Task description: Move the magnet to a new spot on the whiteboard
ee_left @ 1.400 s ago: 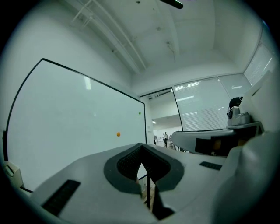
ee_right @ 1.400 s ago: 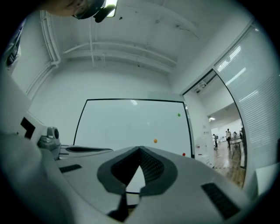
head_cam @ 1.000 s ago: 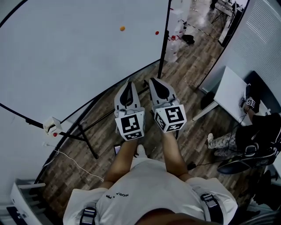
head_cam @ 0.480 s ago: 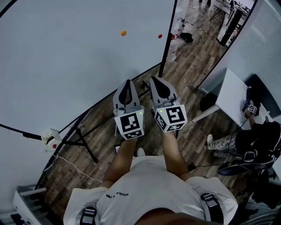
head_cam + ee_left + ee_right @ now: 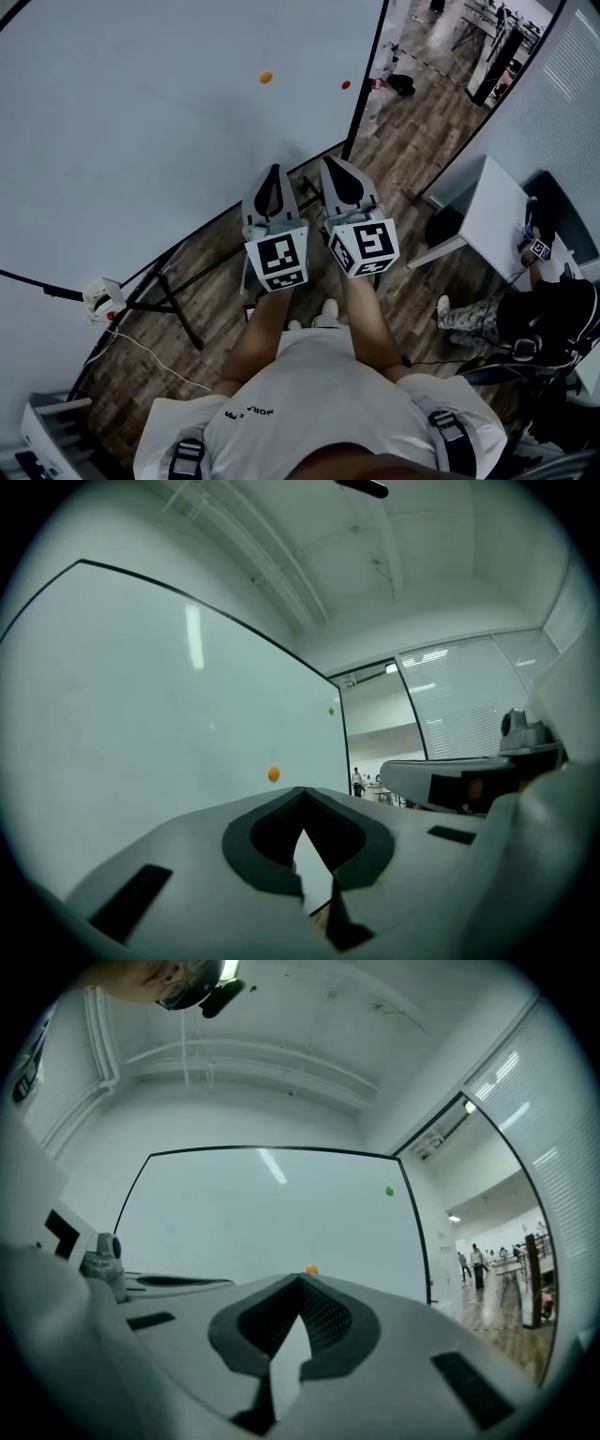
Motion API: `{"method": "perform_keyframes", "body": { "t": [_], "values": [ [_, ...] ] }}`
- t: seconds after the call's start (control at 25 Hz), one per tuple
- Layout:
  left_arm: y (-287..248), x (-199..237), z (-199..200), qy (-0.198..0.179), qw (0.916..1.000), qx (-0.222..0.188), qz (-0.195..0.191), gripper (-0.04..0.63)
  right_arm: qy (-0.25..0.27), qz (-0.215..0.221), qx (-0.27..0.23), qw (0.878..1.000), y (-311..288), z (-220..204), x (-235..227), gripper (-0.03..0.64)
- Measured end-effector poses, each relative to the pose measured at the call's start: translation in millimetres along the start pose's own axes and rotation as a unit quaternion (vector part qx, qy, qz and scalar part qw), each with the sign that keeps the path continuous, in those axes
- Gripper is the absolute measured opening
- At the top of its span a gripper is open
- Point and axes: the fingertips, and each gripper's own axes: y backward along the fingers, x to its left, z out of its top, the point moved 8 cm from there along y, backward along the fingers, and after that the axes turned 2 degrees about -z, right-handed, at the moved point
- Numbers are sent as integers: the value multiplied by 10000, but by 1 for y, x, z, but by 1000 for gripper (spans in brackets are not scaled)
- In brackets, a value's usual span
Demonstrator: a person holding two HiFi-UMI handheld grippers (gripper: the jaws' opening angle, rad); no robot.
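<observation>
Approach is judged in hand. The left tool [image 5: 275, 169] and right tool [image 5: 330, 161] are both closed tip to tip, holding nothing. The orange magnet [image 5: 266, 77] is found on the whiteboard [image 5: 141, 141] at their 12 o'clock, well apart. A forward reach with one tool opened is called for. A second magnet [image 5: 346, 84] at 1 o'clock and the stand [image 5: 180, 314] below are noted.

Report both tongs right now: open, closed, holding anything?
Left tongs: closed, holding nothing.
Right tongs: closed, holding nothing.
</observation>
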Motion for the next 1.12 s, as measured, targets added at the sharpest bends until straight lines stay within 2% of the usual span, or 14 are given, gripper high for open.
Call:
{"method": "perform_keyframes", "body": {
  "t": [0.48,0.8,1.12],
  "values": [
    [-47,-37,-1,-150,9993,-30,334,3,-65,219,-15,9997,-20,-2,-64,12],
    [-73,-59,-1,-226,9973,-47,696,3,-97,507,-52,9987,-28,-4,-100,12],
    [-84,-47,-5,-336,9953,3,909,3,-165,624,-25,9979,-42,-15,-100,12]
  ]
}}
